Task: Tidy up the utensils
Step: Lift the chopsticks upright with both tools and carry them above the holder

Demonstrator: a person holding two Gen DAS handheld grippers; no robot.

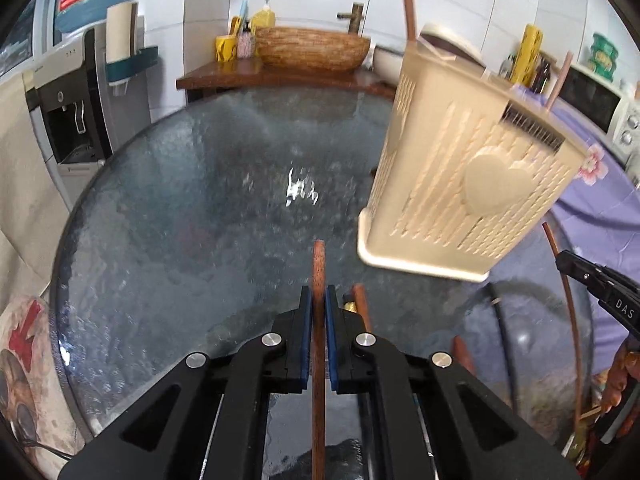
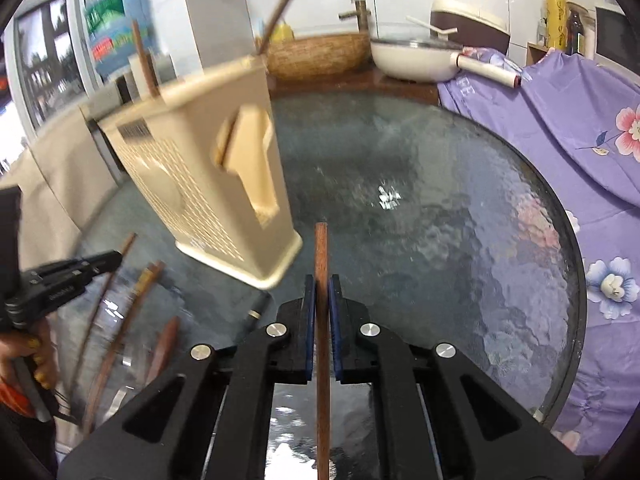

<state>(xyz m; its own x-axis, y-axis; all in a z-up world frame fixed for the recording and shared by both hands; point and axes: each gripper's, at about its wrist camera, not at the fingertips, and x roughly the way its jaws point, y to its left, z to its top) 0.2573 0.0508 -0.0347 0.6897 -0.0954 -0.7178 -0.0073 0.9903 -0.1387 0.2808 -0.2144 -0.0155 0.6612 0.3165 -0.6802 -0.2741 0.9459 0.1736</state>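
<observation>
The left gripper (image 1: 319,300) is clenched on a brown wooden chopstick (image 1: 319,264), its blue pads pressed against the stick on both sides, with the tip poking out past them toward 12 o'clock. The right gripper (image 2: 322,292) is closed the same way on a second wooden chopstick (image 2: 321,256), again pinched between the blue pads and pointing to 12 o'clock. Both sticks are over the round glass table (image 1: 180,208). The cream slotted utensil holder (image 1: 468,184) stands on the table at about 1 o'clock from the left gripper and 10 o'clock from the right; thin brown sticks rise out of its top. More wooden utensils (image 2: 120,328) lie loose on the glass at 8 o'clock in the right wrist view.
</observation>
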